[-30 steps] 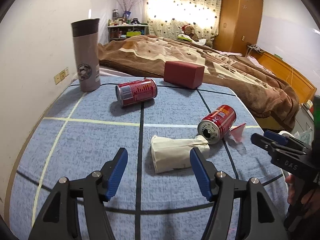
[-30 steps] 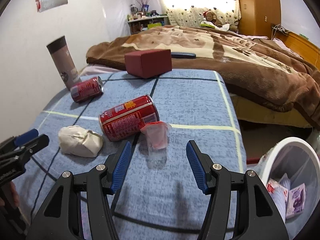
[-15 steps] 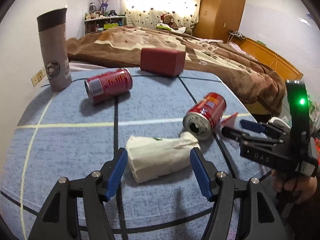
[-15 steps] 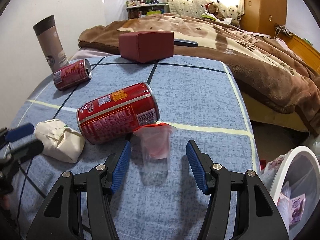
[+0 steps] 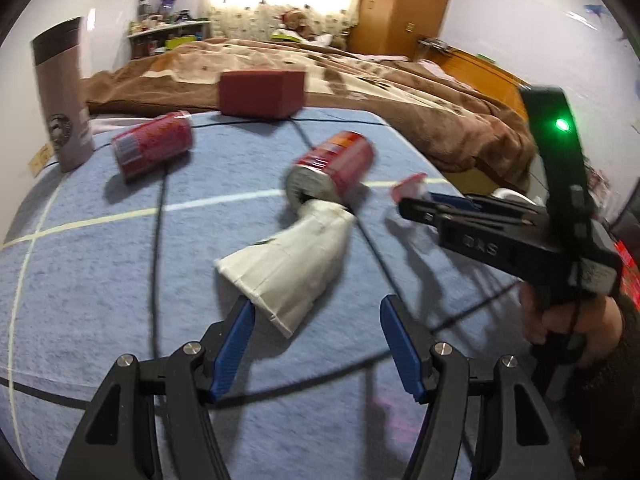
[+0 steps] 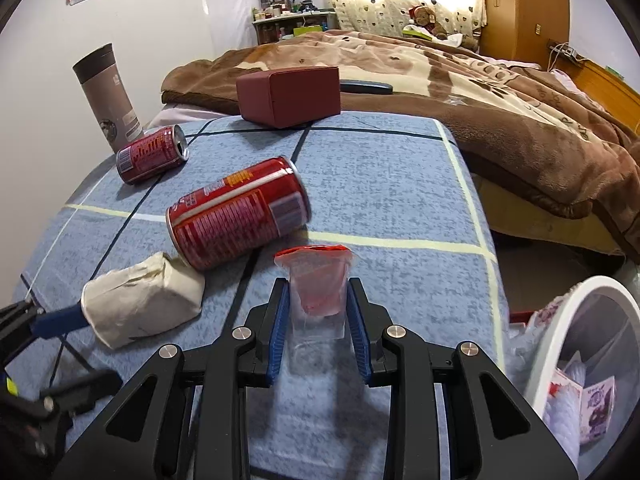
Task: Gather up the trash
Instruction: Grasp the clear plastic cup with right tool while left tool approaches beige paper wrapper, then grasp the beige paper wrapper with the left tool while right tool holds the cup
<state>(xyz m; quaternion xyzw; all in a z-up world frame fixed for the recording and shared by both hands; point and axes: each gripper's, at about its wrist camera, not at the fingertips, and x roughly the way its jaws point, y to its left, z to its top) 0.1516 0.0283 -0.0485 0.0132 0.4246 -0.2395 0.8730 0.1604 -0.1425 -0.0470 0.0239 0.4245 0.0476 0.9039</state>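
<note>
Near the desk's [image 6: 380, 184] right edge, a clear plastic cup [image 6: 318, 292] is clamped between the right gripper's [image 6: 319, 330] fingers. The left gripper [image 5: 316, 344] is held spread apart around a crumpled paper bag [image 5: 290, 268], which touches a red can [image 5: 332, 170].

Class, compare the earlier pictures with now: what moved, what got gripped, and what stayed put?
The right gripper advanced and shut on the clear cup. The left gripper, open, closed in on the paper wad. Both cans, the box and the tumbler stayed.
</note>
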